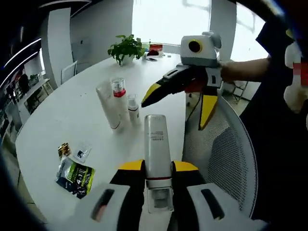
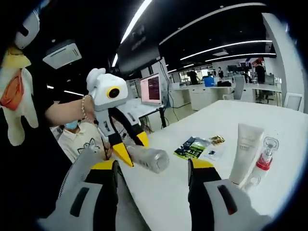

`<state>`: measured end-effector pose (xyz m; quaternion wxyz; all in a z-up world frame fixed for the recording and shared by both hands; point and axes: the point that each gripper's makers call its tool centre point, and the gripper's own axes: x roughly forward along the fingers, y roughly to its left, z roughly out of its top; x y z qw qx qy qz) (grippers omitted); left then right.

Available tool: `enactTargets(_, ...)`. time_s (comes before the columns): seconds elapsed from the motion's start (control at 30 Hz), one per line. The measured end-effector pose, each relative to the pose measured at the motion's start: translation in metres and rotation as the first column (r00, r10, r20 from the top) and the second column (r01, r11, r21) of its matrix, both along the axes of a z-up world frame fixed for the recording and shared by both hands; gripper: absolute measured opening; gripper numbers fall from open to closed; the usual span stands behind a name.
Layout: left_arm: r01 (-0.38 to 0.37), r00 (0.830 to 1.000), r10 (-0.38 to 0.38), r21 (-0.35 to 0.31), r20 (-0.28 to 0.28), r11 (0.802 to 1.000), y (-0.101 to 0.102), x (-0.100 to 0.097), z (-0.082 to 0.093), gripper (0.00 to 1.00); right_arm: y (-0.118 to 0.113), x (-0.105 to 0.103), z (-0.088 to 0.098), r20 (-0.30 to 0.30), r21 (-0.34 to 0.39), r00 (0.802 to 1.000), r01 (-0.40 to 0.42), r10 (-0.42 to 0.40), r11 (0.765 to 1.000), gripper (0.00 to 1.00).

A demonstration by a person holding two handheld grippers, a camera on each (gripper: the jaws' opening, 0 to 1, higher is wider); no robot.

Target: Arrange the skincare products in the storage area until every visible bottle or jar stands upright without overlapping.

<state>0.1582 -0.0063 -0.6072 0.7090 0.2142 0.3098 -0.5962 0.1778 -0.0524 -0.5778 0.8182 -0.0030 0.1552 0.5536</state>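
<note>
My left gripper [image 1: 159, 166] is shut on a white cylindrical bottle [image 1: 156, 139], held above the near edge of the white table [image 1: 62, 120] and pointing away from me. My right gripper [image 1: 180, 101] hangs open over the table's right edge, nothing between its jaws. A white tube [image 1: 109, 106], a clear bottle with a red band [image 1: 118, 89] and a small spray bottle [image 1: 133, 108] stand upright together mid-table. In the right gripper view, my right gripper [image 2: 153, 164] faces the left gripper [image 2: 132, 147] and its bottle [image 2: 148, 159]; the tube [image 2: 245, 153] and red-banded bottle [image 2: 265, 158] stand at the right.
Several flat sachets [image 1: 74, 173] lie near the table's front left corner. A potted plant [image 1: 126, 48] stands at the far end. A mesh office chair [image 1: 216, 144] sits against the table's right edge. A seated person [image 2: 77, 137] and desks with monitors [image 2: 151, 89] lie beyond.
</note>
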Motion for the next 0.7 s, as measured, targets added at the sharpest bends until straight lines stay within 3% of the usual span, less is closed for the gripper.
enactTargets(0.17, 0.119, 0.993, -0.117, 0.071, -0.021, 0.99, -0.002, -0.011, -0.002, 0.19, 0.013, -0.014, 0.003, 0.028, -0.083, 0.99, -0.134, 0.136, 0.988, 0.45)
enactTargets(0.33, 0.159, 0.987, -0.157, 0.077, -0.022, 0.984, -0.009, -0.007, 0.005, 0.19, 0.022, -0.017, 0.004, 0.025, -0.119, 0.979, -0.196, 0.201, 0.973, 0.37)
enactTargets(0.7, 0.21, 0.978, -0.209, 0.072, -0.022, 0.975, -0.016, -0.003, 0.017, 0.19, 0.032, -0.021, -0.001, 0.055, -0.252, 0.935, -0.326, 0.35, 0.911, 0.24)
